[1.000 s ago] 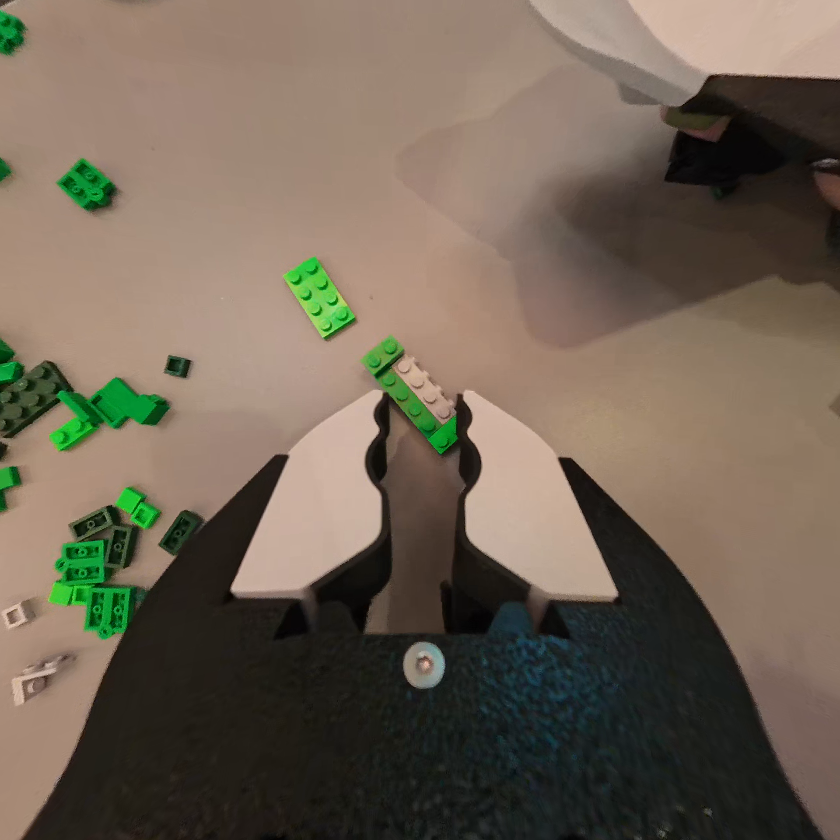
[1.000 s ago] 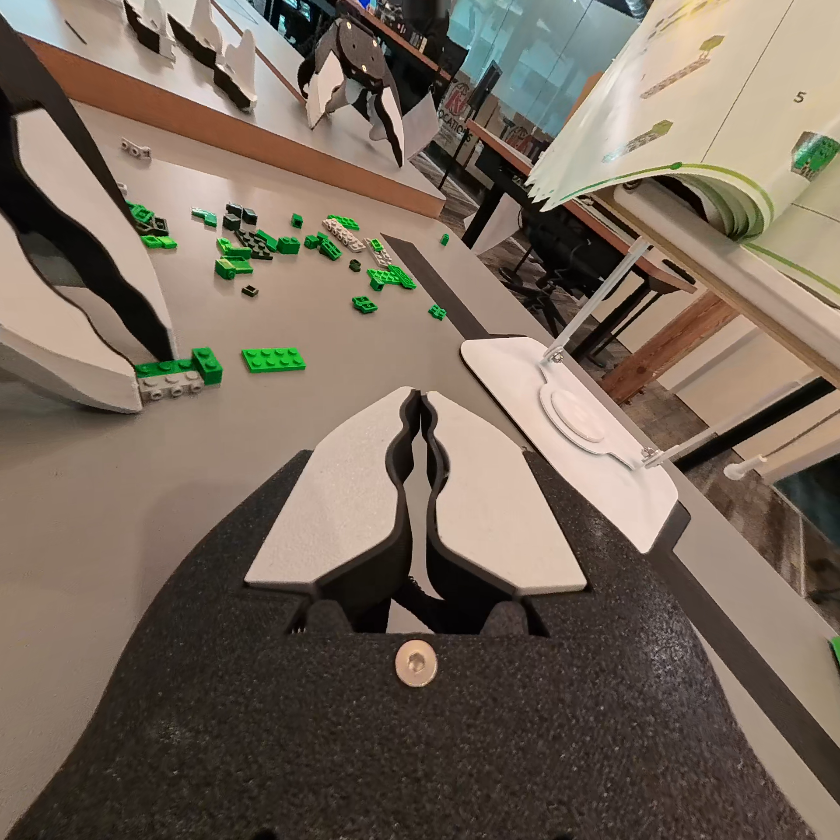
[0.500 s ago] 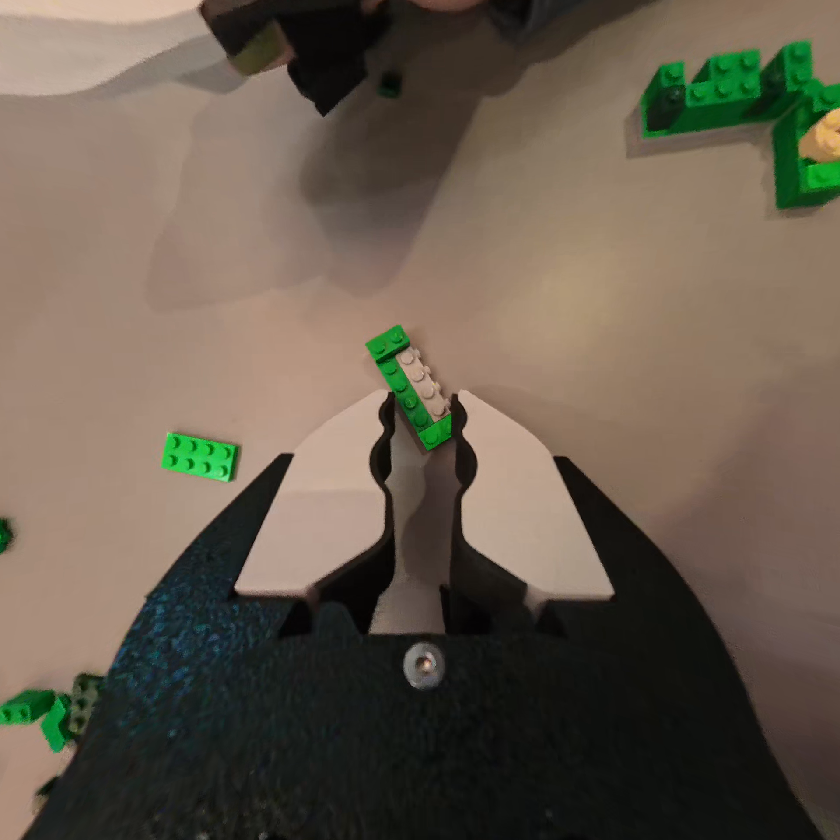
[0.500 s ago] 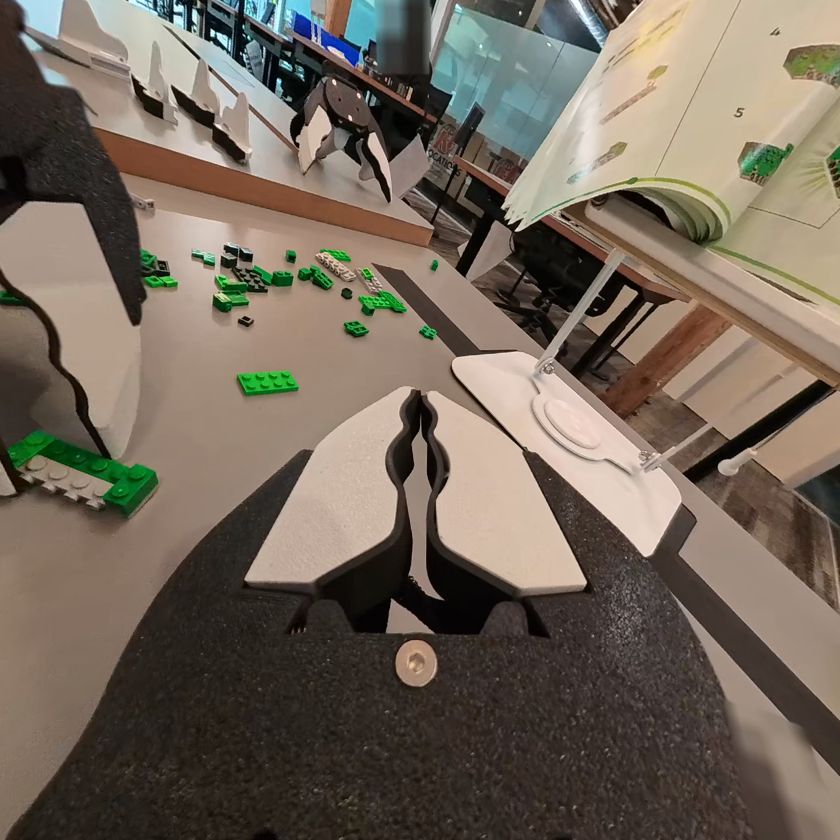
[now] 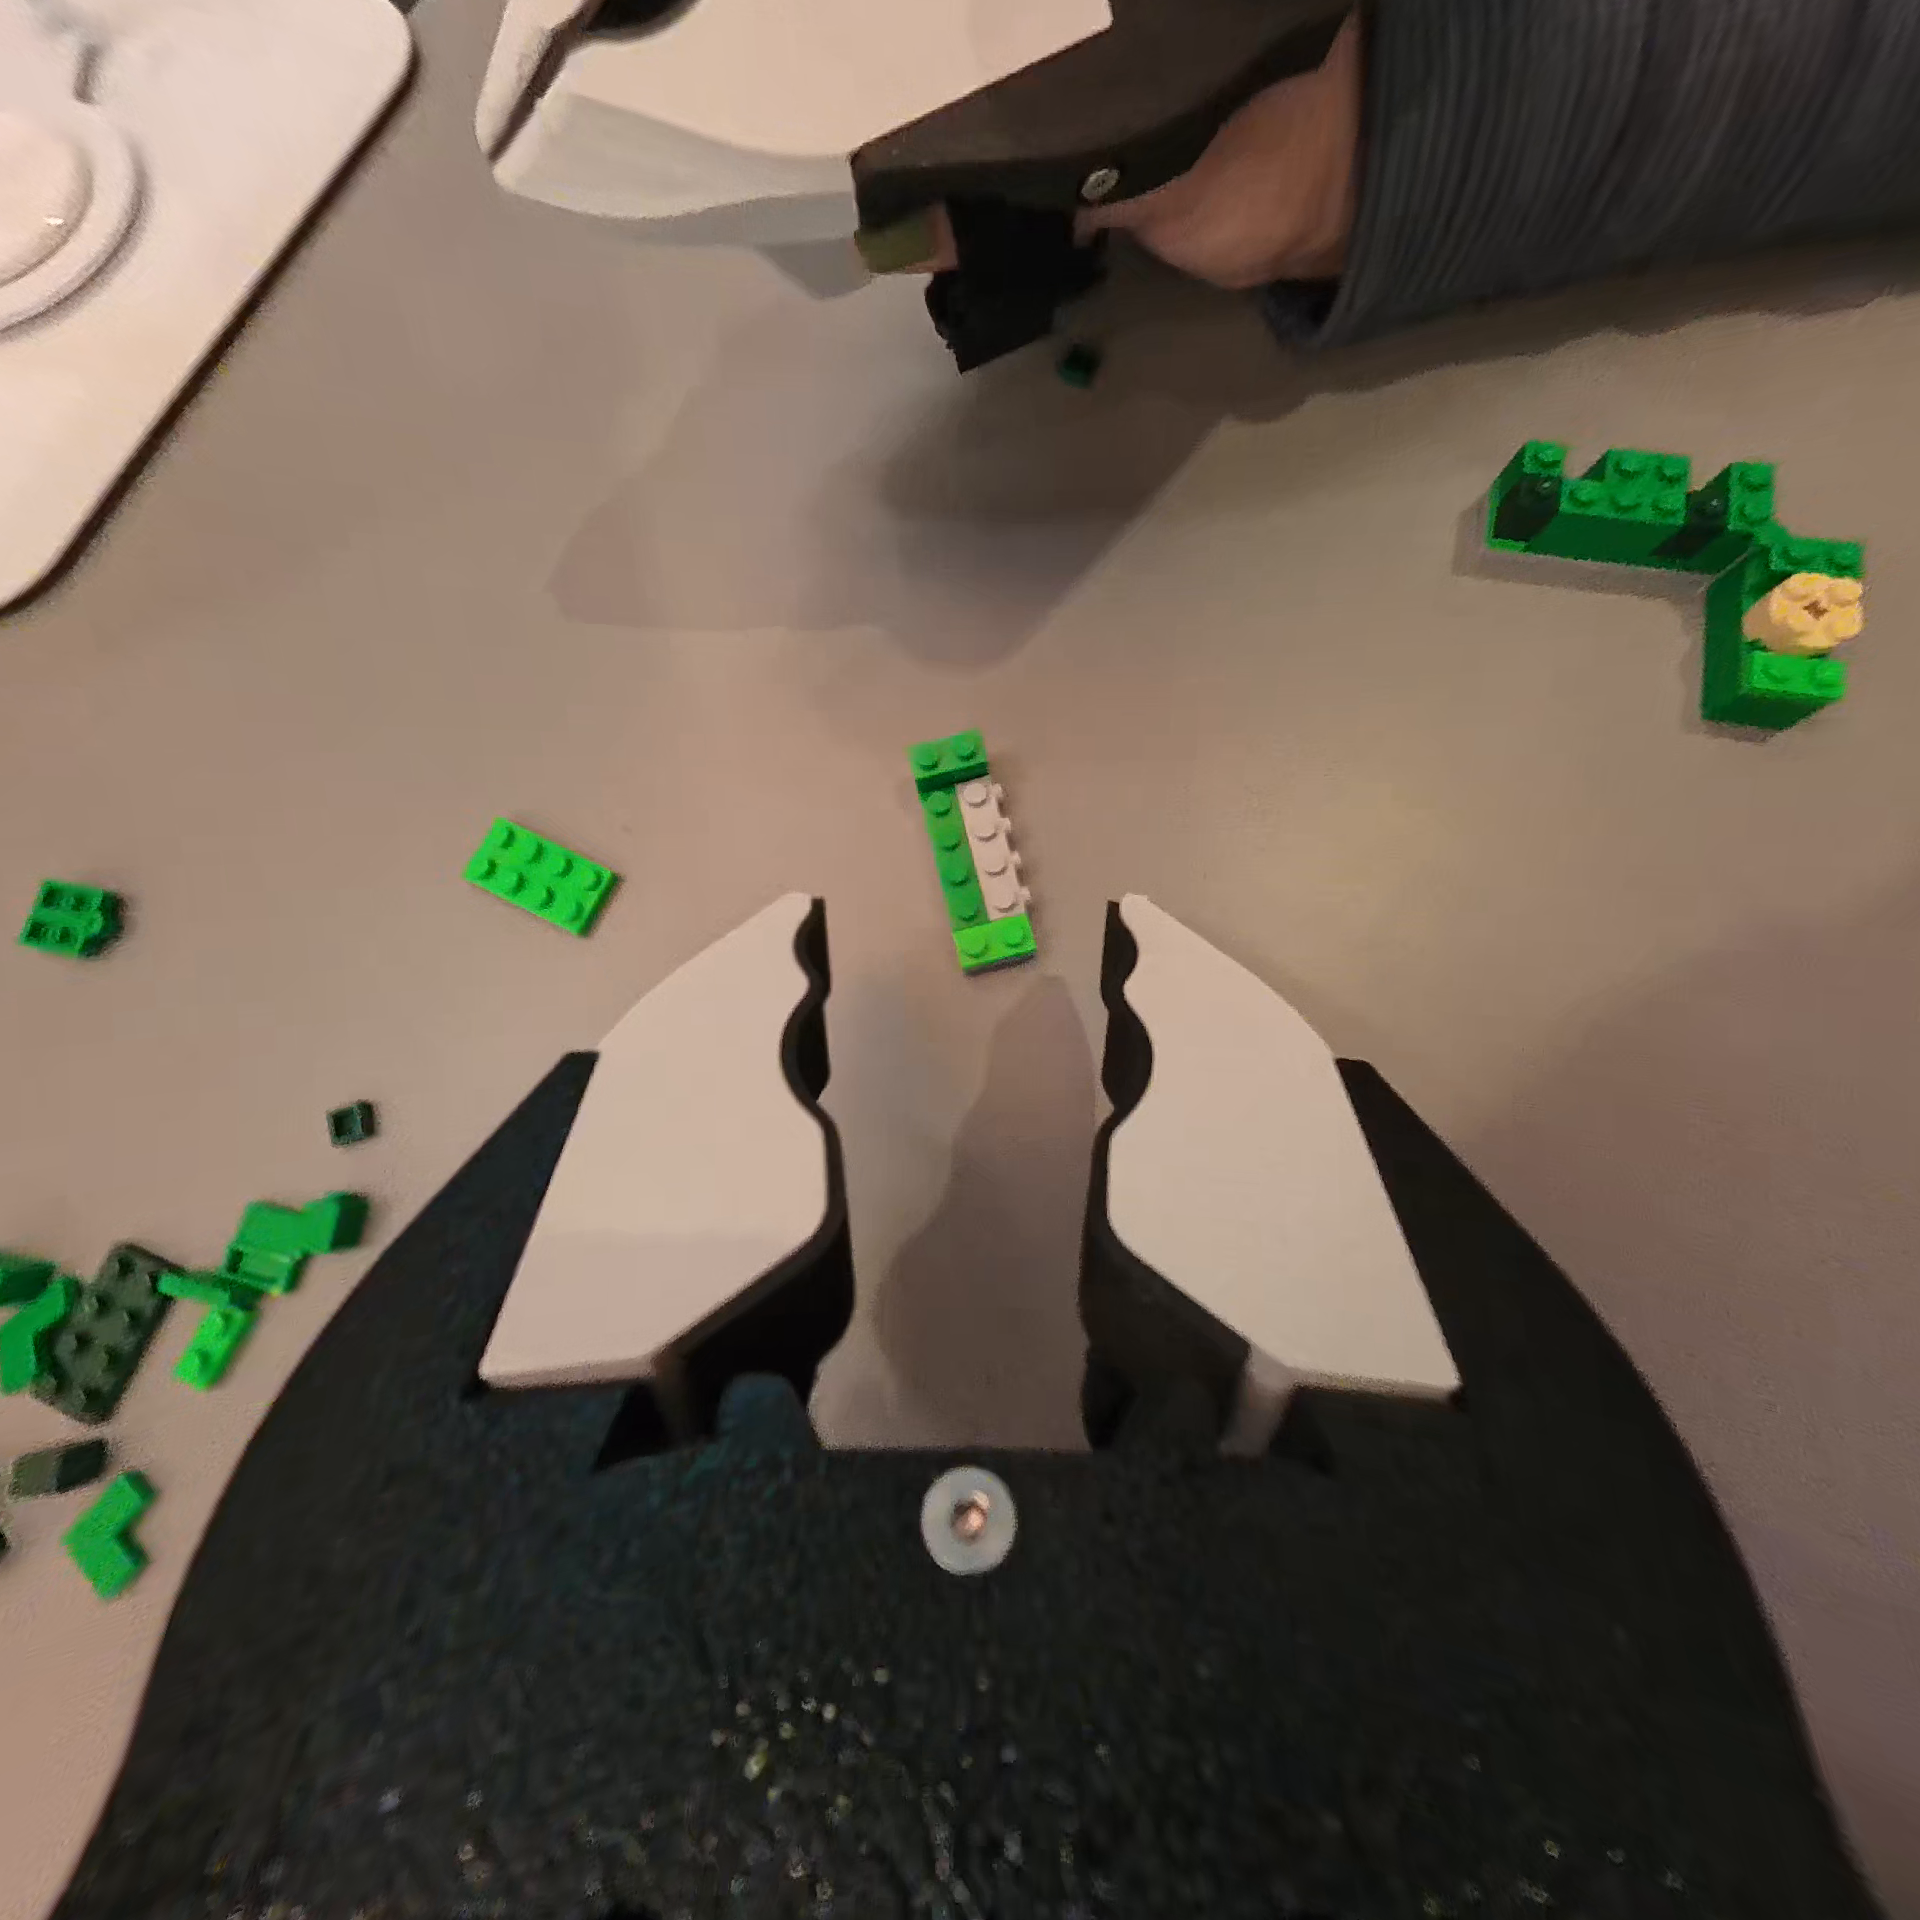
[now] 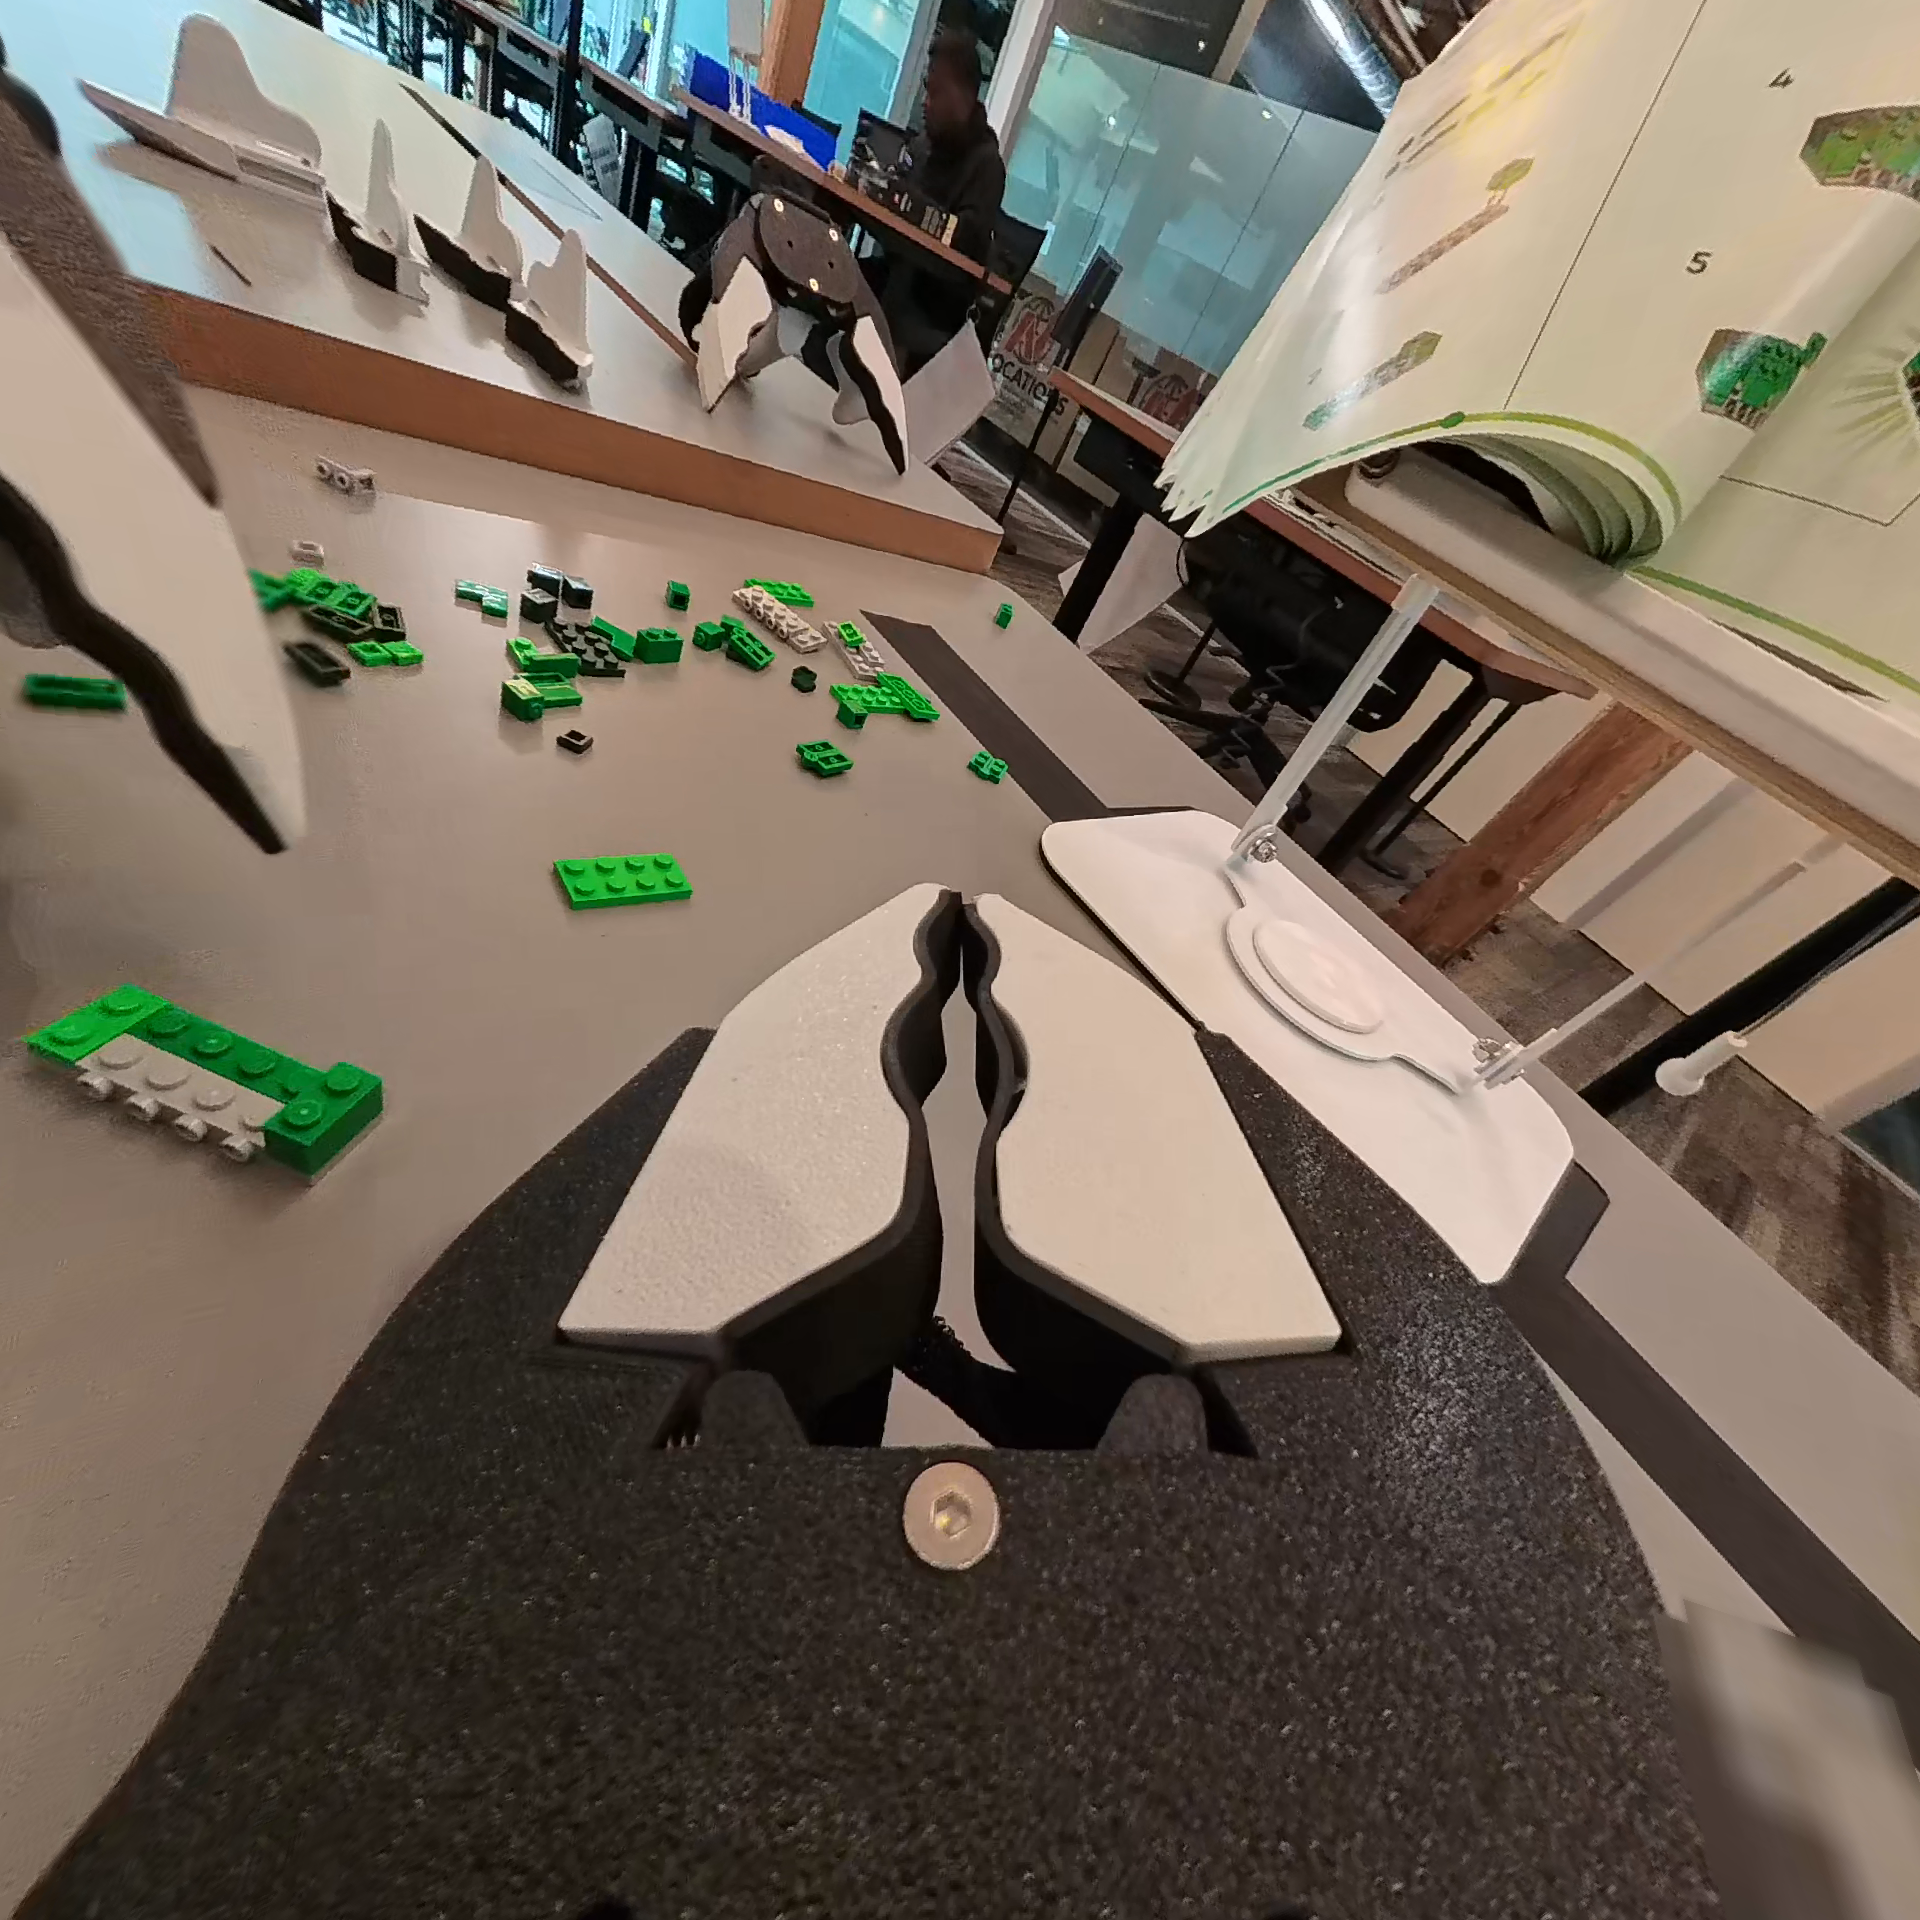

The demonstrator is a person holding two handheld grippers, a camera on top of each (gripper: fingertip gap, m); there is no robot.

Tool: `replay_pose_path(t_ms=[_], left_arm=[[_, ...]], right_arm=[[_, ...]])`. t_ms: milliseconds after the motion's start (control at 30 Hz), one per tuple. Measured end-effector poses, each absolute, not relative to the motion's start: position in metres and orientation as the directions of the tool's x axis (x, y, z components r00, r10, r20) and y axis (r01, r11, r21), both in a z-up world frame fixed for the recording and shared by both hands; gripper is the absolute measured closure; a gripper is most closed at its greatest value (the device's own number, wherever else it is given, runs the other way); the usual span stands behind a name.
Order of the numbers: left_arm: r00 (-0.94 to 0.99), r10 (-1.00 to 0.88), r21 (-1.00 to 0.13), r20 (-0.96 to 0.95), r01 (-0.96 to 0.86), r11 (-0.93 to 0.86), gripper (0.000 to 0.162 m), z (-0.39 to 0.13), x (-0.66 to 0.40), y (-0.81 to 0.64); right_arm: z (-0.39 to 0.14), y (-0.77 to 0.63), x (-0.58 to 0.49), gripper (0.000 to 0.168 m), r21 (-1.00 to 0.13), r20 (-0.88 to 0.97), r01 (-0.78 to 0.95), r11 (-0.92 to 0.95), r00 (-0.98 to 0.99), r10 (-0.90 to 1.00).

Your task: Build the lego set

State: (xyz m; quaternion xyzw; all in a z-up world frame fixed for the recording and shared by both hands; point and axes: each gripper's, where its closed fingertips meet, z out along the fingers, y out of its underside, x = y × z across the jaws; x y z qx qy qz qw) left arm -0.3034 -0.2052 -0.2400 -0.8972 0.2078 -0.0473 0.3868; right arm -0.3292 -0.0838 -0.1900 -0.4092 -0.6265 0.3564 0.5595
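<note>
A small green and grey brick assembly (image 5: 977,857) lies flat on the grey table just beyond my left gripper (image 5: 964,914), which is open and empty above it. The assembly also shows in the right wrist view (image 6: 208,1075). A larger green L-shaped build with a tan round piece (image 5: 1704,566) sits at the right. A bright green 2x4 plate (image 5: 540,875) lies to the left, also seen in the right wrist view (image 6: 623,880). My right gripper (image 6: 961,909) is shut and empty, resting low over the table; it shows at the top of the left wrist view (image 5: 831,125).
Loose green, dark and grey bricks (image 6: 582,649) are scattered across the far table and at the left (image 5: 135,1320). A white stand base (image 6: 1309,1029) holds an open instruction booklet (image 6: 1610,291) at the right. A person's sleeved hand (image 5: 1455,145) holds the right gripper. The grippers' ends are close to 12 centimetres from one another. It is some 8 centimetres from my left tips to the bright green 2x4 plate (image 5: 540,875). Look for it in the right wrist view (image 6: 625,881) too.
My left gripper has opened and let go of the green and grey assembly, which now lies on the table. The gripper has pulled back and up. The right gripper has hardly moved.
</note>
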Motion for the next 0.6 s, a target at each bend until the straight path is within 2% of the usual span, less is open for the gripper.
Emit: replay_pose_path(t_ms=[200,433,600], left_arm=[[0.948,-0.307,-0.708,-0.079,-0.271,-0.653,0.127,-0.254,-0.302,-0.207],[0.955,-0.292,-0.692,-0.060,-0.250,-0.677,0.129,-0.265,-0.302,-0.204],[0.974,-0.210,-0.727,-0.090,-0.208,-0.655,0.128,-0.257,-0.322,-0.215]], right_arm=[[-0.190,-0.085,-0.329,0.168,-0.901,0.416,0.115,0.418,-0.043,0.908],[-0.191,-0.086,-0.329,0.168,-0.899,0.421,0.114,0.423,-0.048,0.906],[-0.190,-0.085,-0.328,0.168,-0.901,0.419,0.107,0.421,-0.043,0.907]])
